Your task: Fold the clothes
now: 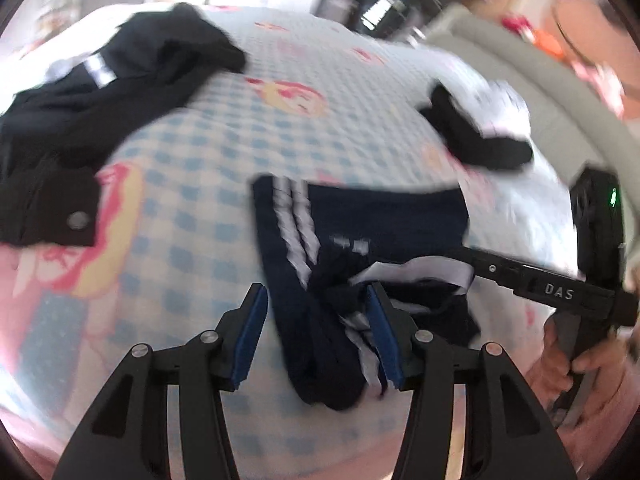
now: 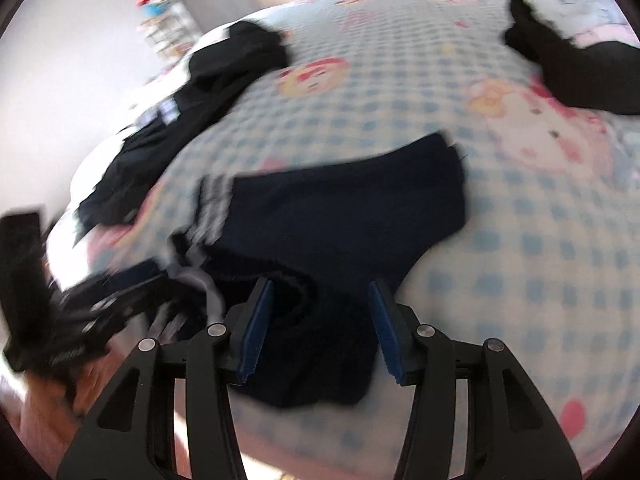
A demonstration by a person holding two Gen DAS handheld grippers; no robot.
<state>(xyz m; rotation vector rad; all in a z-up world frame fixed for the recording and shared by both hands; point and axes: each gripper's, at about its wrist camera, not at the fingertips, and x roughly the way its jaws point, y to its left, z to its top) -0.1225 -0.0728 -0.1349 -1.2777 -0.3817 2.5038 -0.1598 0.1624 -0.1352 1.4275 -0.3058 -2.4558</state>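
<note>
Across the checked bed (image 1: 224, 128), black jacket (image 1: 100, 92) at ten o'clock; navy striped shorts (image 1: 360, 216) lie centre, half-folded. Left claw (image 1: 318, 336) and right claw (image 2: 320, 330) wide, empty. Risk: loose fold springing open unpressed.

Shorts (image 1: 360, 216) lie on the bed (image 1: 224, 168), near its front edge, partly folded over themselves. Left gripper (image 1: 318, 336) stands over their near left part, cloth between its spread fingers; right gripper (image 2: 320, 328) over their near right part, likewise. Right gripper shows at the right of the left wrist view, beside the shorts. A jacket (image 1: 100, 100) lies far left on the bed, well apart from the shorts. Another garment (image 1: 476, 132) lies behind and right, at the bed's far side.
</note>
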